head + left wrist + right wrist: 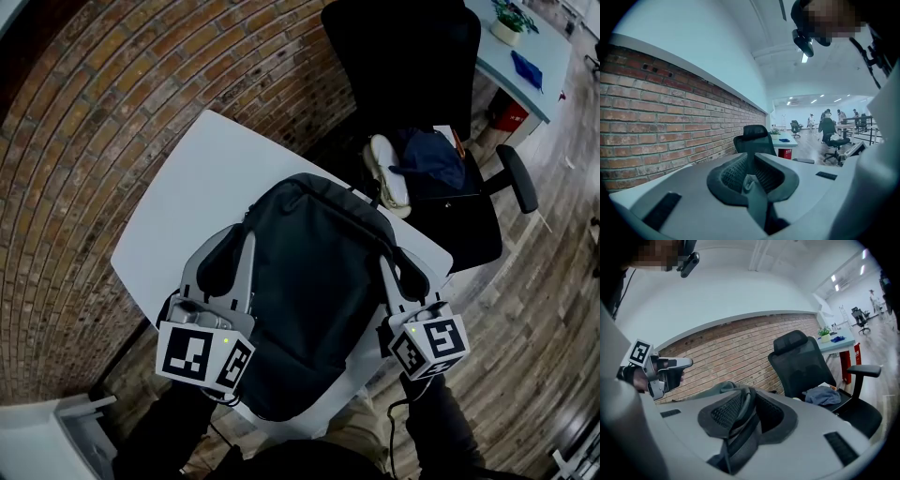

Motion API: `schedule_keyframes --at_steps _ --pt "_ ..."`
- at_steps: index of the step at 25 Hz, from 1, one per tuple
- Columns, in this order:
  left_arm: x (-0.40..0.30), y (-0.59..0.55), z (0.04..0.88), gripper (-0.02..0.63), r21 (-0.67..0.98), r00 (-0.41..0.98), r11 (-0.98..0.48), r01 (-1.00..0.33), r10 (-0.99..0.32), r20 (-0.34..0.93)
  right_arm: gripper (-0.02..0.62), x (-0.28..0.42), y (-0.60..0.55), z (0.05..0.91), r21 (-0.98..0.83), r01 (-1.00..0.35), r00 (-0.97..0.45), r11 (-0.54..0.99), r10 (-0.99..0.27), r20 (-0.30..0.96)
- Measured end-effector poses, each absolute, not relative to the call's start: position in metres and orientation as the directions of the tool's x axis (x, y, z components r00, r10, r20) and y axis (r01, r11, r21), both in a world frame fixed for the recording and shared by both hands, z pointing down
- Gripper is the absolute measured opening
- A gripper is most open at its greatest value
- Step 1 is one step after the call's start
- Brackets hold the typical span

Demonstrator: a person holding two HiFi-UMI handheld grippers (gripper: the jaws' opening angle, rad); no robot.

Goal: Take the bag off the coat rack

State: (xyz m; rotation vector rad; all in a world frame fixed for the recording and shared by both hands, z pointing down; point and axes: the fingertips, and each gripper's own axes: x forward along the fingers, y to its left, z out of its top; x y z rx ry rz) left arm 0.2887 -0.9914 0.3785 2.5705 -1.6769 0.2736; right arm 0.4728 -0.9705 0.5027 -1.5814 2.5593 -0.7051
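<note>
A dark backpack (309,281) lies flat on the white table (187,187), its top towards the brick wall. My left gripper (242,230) is at the bag's left side and my right gripper (394,258) at its right. In the left gripper view a narrow grey strap (757,197) runs up between the pads of the left gripper (752,161). In the right gripper view a thick dark padded strap (743,427) fills the gap of the right gripper (752,397), with the bag's top (724,386) just beyond. No coat rack is in view.
A black office chair (422,112) stands just past the table's right corner, with a blue cloth (431,155) on its seat. A brick wall (112,112) runs behind the table. A desk with a potted plant (511,23) is at the far right.
</note>
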Motion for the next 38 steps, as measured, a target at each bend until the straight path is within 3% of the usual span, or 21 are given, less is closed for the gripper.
schedule_keyframes --at_steps 12,20,26,38 --pt "0.284 -0.948 0.365 0.054 -0.009 0.44 -0.445 -0.896 -0.888 0.133 0.089 0.46 -0.928 0.413 -0.248 -0.879 -0.435 0.408 -0.898 0.065" --pt "0.272 -0.882 0.321 0.054 -0.008 0.504 -0.504 -0.864 -0.863 0.029 0.047 0.388 -0.865 0.328 -0.166 -0.858 -0.487 0.486 -0.873 -0.038" --pt "0.247 -0.822 0.279 0.011 -0.05 0.524 -0.522 -0.852 -0.849 -0.069 0.02 0.325 -0.807 0.276 -0.084 -0.847 -0.516 0.525 -0.85 -0.107" --pt "0.209 -0.728 0.238 0.009 -0.128 0.537 -0.523 -0.843 -0.83 -0.152 0.018 0.242 -0.712 0.218 0.01 -0.826 -0.551 0.564 -0.803 -0.225"
